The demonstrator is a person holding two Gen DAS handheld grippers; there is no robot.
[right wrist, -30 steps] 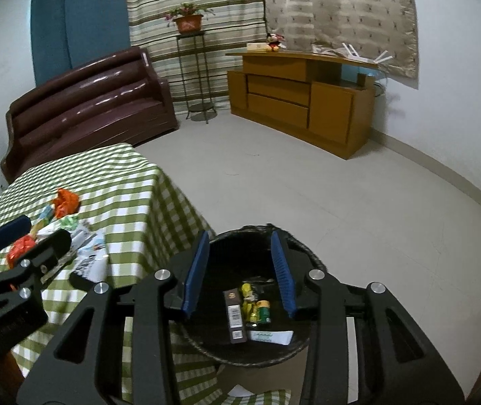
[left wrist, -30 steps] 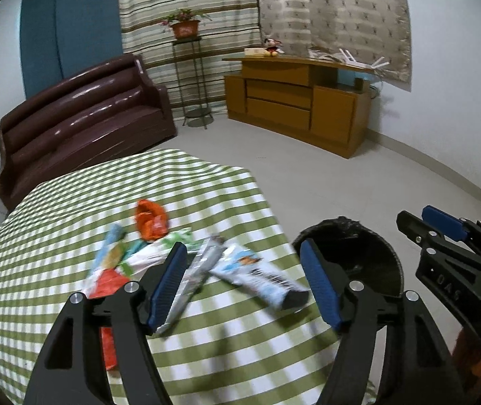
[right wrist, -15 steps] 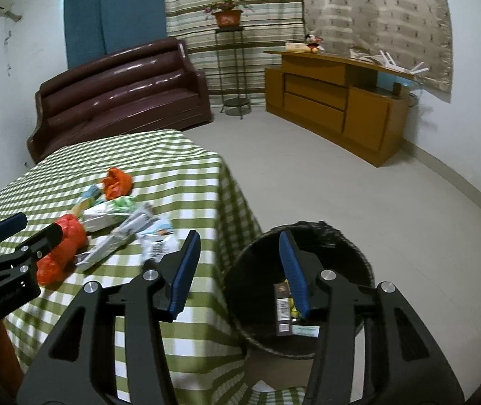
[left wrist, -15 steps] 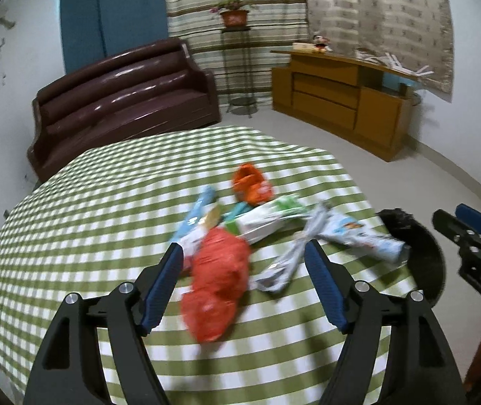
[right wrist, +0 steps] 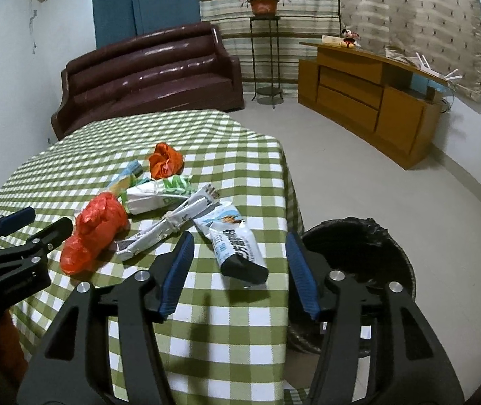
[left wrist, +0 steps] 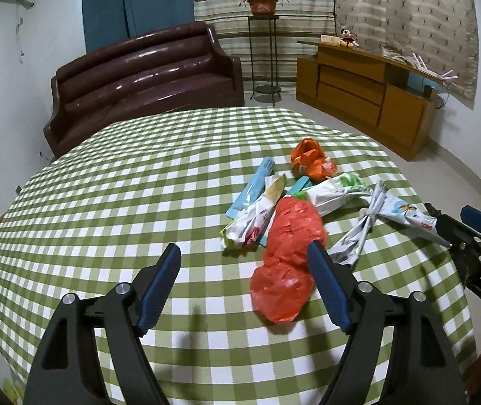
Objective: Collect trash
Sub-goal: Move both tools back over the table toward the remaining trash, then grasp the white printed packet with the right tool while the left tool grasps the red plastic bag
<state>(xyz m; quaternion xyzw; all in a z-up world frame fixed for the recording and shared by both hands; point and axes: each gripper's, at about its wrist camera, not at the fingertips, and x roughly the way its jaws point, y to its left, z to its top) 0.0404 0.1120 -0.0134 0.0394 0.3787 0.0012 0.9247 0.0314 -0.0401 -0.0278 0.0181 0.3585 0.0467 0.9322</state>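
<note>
In your left wrist view, your left gripper (left wrist: pixel 243 256) hangs above the green-checked table (left wrist: pixel 112 202) with its fingers (left wrist: pixel 161 278) spread wide and nothing between them. The red plastic bag (left wrist: pixel 287 256) lies crumpled just ahead, its near end partly behind your right-hand finger pad. Past it sits the rest of the trash pile: a white and yellow wrapper (left wrist: pixel 257 216) touching a light blue wrapper (left wrist: pixel 252 185), a white and green packet (left wrist: pixel 336 190), a twisted silver wrapper (left wrist: pixel 365 226) and, farthest away, a crumpled orange bag (left wrist: pixel 309 160). Your right gripper (left wrist: pixel 466 226) pokes in at the right edge, over the table's corner.

In your right wrist view, your right gripper (right wrist: pixel 240 263) is also released, fingers (right wrist: pixel 302 276) well apart and empty. It hovers over the table's (right wrist: pixel 233 320) near corner, with a white and blue pouch (right wrist: pixel 237 246) lying between the finger pads as seen from here. The black trash bin (right wrist: pixel 358 246) stands on the floor just beside the table, partly behind your right finger. The red plastic bag (right wrist: pixel 95 233) lies to the left, near the tips of your left gripper (right wrist: pixel 34 222), whose fingers are parted too.
</note>
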